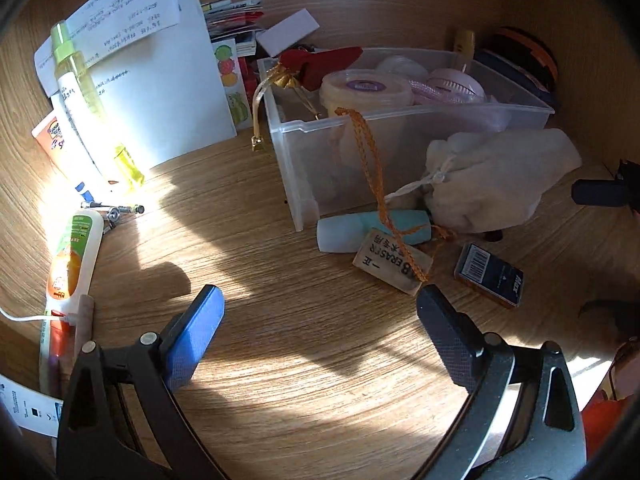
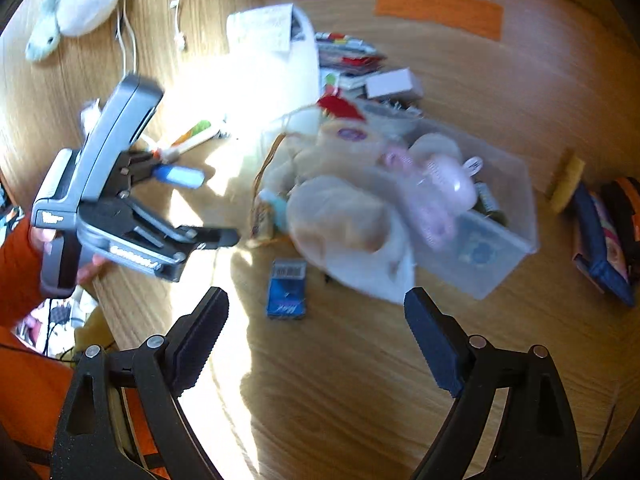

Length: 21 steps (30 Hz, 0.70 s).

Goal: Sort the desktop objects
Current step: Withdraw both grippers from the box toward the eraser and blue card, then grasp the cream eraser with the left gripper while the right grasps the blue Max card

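Note:
My left gripper [image 1: 320,300] is open and empty above the wooden desk, just short of an eraser [image 1: 394,262] in a paper sleeve, a teal and white tube [image 1: 372,230], a small blue box [image 1: 489,275] and a white cloth pouch [image 1: 496,178]. A clear plastic bin [image 1: 400,136] behind them holds a round jar, a pink brush and a red item. My right gripper [image 2: 316,300] is open and empty, above the blue box [image 2: 287,288]. The left gripper [image 2: 216,208] shows in the right wrist view, beside the bin [image 2: 496,248].
Tubes and a spray bottle [image 1: 92,108] lie at the left on papers [image 1: 160,80]. Cards and a white box [image 1: 288,32] sit behind the bin. A dark pouch [image 2: 608,236] lies at the right. A plush toy [image 2: 76,4] and cables lie far left.

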Each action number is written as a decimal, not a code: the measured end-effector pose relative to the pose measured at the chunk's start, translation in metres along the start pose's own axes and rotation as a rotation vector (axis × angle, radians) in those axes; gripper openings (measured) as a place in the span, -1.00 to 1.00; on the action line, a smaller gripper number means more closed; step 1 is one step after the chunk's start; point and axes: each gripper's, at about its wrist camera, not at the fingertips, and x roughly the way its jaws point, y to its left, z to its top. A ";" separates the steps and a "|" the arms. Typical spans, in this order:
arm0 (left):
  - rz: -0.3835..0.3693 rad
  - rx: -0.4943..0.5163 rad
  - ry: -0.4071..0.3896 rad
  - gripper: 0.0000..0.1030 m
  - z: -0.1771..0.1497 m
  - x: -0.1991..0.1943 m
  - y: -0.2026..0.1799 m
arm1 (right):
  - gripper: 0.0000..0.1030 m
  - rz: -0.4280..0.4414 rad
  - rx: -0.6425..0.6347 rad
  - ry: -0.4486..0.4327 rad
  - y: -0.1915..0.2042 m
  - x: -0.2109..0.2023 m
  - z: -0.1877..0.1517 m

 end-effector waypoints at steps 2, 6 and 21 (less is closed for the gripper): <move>-0.016 0.027 -0.002 0.78 -0.001 0.001 -0.005 | 0.63 0.014 0.003 0.018 0.001 0.006 -0.001; -0.041 0.063 0.012 0.51 0.000 0.005 -0.012 | 0.25 0.031 0.006 0.053 0.001 0.016 0.000; -0.142 0.079 0.029 0.18 0.011 0.013 -0.014 | -0.23 0.045 -0.054 0.147 0.014 0.046 0.006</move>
